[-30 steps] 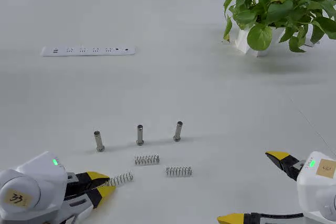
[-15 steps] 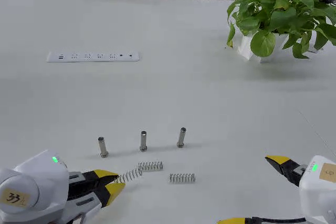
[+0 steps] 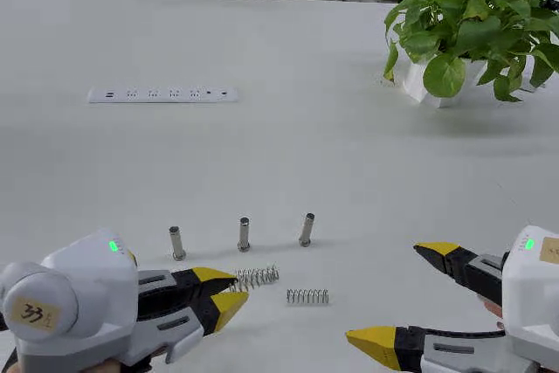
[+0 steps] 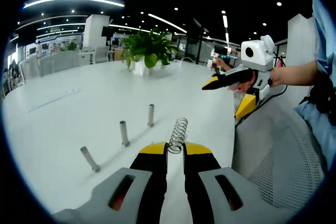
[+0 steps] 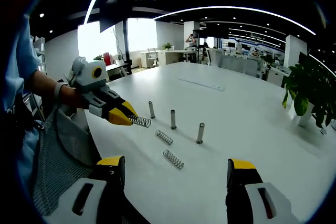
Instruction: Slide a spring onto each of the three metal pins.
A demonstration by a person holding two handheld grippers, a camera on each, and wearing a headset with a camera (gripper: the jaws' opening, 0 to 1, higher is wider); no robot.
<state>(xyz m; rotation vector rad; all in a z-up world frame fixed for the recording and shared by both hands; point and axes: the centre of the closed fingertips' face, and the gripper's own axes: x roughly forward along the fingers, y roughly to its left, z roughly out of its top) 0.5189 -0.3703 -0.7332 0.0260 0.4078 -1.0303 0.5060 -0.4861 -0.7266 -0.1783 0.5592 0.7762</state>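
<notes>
White workbench [image 3: 306, 155] is spread across the head view, with a power strip [image 3: 162, 94] laid at the upper left and a potted plant [image 3: 472, 15] stood at the upper right. Three metal pins are set upright in a row at the lower centre: the left pin [image 3: 177, 243], the middle pin [image 3: 244, 234] and the right pin [image 3: 307, 229]. Each shaft is seen bare.

The left gripper [image 3: 232, 290] is found at the lower left of the head view. Its yellow-tipped jaws are drawn almost together and are clamped on one end of a spring [image 4: 177, 131]. The rest of that coil is left jutting ahead of the tips, just below the middle pin in the head view. Whether its free end is touching the table cannot be told.

Two loose springs are seen lying flat on the table in front of the pins, one [image 5: 164, 137] nearer the row and the other [image 5: 173, 159] further out. The right gripper [image 3: 384, 293] is held at the lower right, jaws spread wide, with nothing gripped or touched.
</notes>
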